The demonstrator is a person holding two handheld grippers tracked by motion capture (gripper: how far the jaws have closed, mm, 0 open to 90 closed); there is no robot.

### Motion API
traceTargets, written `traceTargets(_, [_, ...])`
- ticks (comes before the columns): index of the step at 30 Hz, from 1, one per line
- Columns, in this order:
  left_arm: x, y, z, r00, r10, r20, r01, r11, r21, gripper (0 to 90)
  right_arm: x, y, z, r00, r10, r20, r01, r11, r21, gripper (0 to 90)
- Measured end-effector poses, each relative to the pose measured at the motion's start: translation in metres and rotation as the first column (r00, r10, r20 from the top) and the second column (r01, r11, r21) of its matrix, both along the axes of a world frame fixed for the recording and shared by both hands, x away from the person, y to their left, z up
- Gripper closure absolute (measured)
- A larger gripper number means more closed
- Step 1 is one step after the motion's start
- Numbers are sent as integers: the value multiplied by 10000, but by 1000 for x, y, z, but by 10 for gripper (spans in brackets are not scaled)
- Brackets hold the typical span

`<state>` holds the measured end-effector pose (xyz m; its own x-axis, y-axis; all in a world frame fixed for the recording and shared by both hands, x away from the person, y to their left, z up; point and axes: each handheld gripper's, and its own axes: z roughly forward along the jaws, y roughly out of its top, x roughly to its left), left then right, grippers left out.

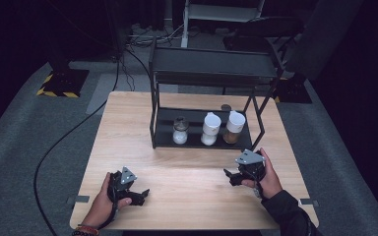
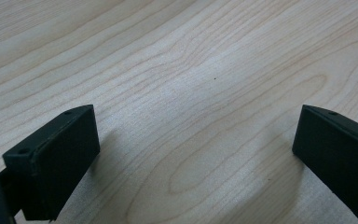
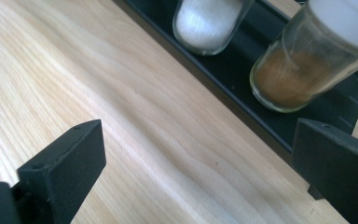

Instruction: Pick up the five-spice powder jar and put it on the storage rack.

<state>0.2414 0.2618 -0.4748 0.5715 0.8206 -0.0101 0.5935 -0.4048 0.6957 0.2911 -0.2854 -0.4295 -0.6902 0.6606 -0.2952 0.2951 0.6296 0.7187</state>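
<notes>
1. In the high view, the left gripper (image 1: pixel 139 192) lay low over the wooden table (image 1: pixel 187 196) near its front edge, and the right gripper (image 1: pixel 232 175) sat just in front of the black rack (image 1: pixel 203 140). Three jars stood in a row on the rack's lower shelf: a clear jar (image 1: pixel 180 130), a white-filled jar (image 1: pixel 210 129) and a brown spice jar (image 1: pixel 234 127), the last nearest the right gripper.
2. In the left gripper view, the jaws stood wide apart, released, with bare wood between them.
3. In the right gripper view, the jaws were likewise spread and grasped nothing; the brown spice jar (image 3: pixel 303 70) and the white-filled jar (image 3: pixel 208 23) stood ahead on the rack (image 3: pixel 233 60).
</notes>
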Motion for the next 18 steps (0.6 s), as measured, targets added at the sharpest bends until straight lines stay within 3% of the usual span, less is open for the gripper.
traceTargets(18, [0,0,0,10000,0,-3,0,10000,-1,5,-7,-10,-11,9993,-73,-355,57,9990,-452,32])
